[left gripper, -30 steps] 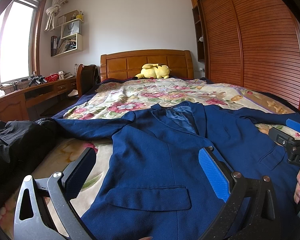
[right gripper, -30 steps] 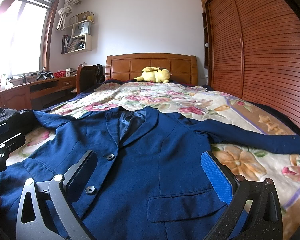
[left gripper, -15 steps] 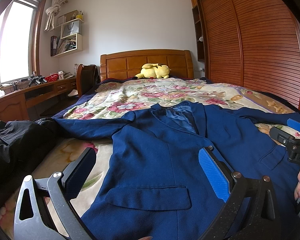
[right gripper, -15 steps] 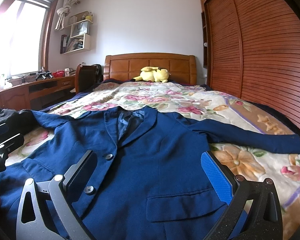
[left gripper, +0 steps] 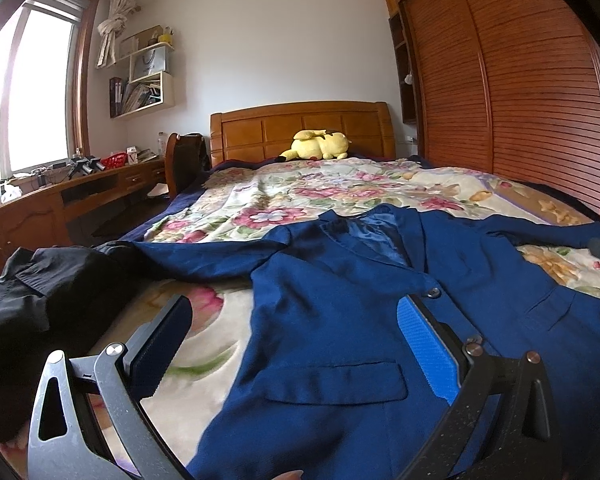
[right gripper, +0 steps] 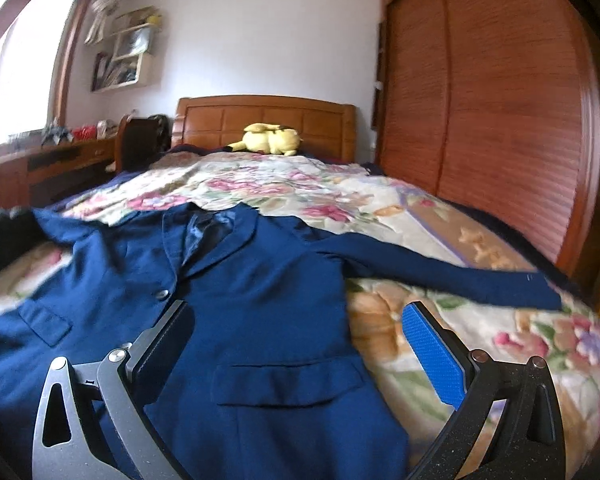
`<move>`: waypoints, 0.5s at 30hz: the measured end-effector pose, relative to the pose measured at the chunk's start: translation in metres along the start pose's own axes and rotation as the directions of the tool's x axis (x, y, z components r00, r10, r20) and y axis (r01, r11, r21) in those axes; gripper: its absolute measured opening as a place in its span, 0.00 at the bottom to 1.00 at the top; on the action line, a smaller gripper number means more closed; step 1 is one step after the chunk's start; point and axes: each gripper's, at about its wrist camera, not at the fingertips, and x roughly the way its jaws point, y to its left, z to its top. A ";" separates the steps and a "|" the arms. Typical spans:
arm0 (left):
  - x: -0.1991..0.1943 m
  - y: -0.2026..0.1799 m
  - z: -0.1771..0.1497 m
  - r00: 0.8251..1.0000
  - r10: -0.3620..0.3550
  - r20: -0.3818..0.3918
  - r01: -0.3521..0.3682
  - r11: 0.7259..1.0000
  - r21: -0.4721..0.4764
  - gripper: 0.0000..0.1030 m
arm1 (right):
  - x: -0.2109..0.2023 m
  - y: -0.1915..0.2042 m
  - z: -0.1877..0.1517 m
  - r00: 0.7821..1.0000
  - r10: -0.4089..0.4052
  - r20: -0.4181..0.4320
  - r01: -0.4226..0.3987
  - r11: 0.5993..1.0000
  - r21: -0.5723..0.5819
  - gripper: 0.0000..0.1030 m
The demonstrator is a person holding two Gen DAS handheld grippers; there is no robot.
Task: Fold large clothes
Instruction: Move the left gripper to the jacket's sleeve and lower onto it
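Navy blue blazer (left gripper: 340, 312) lies face up, spread flat on the floral bedspread (left gripper: 300, 192), collar toward the headboard. Lapels open at the neck, shiny blue lining showing. Front buttoned; flap pocket on each side. Both sleeves stretched outward, one reaching a black garment (left gripper: 32, 292), the other toward the wardrobe side.

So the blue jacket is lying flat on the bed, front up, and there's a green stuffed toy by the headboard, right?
Not quite: the stuffed toy by the headboard is yellow, not green, as the left wrist view shows. The blue jacket does lie flat, front up, on the bed.
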 end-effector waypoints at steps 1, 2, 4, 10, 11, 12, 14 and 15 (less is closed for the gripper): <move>-0.002 0.001 0.000 1.000 0.001 0.001 -0.001 1.000 -0.002 1.00 | -0.004 -0.001 0.000 1.000 0.013 -0.002 -0.013 1.000 0.020 1.00; -0.003 0.001 0.000 1.000 0.001 0.002 -0.001 1.000 -0.003 1.00 | -0.009 0.000 0.000 1.000 0.021 0.002 -0.021 0.999 0.029 1.00; -0.009 0.002 0.000 1.000 0.003 0.005 -0.003 1.000 -0.002 1.00 | -0.017 0.008 -0.002 1.000 0.024 0.012 -0.024 1.000 0.013 1.00; -0.022 0.020 0.008 1.000 0.003 -0.011 -0.003 1.000 -0.019 1.00 | -0.038 0.053 -0.003 0.996 0.082 0.024 -0.080 0.995 -0.056 1.00; -0.021 0.026 0.011 1.000 0.004 -0.017 -0.004 1.000 -0.028 1.00 | -0.040 0.062 -0.001 0.996 0.090 0.029 -0.088 0.994 -0.064 1.00; -0.021 0.031 0.013 1.000 0.002 -0.023 -0.003 0.999 -0.033 1.00 | -0.042 0.069 0.002 0.994 0.101 0.036 -0.098 0.992 -0.073 1.00; -0.017 0.042 0.017 0.999 0.001 -0.040 -0.003 1.000 -0.031 1.00 | -0.048 0.075 0.006 0.992 0.119 0.053 -0.114 0.990 -0.086 1.00; -0.013 0.050 0.020 0.999 0.017 -0.049 -0.018 1.000 -0.014 1.00 | -0.049 0.083 0.010 0.990 0.131 0.060 -0.125 0.988 -0.092 1.00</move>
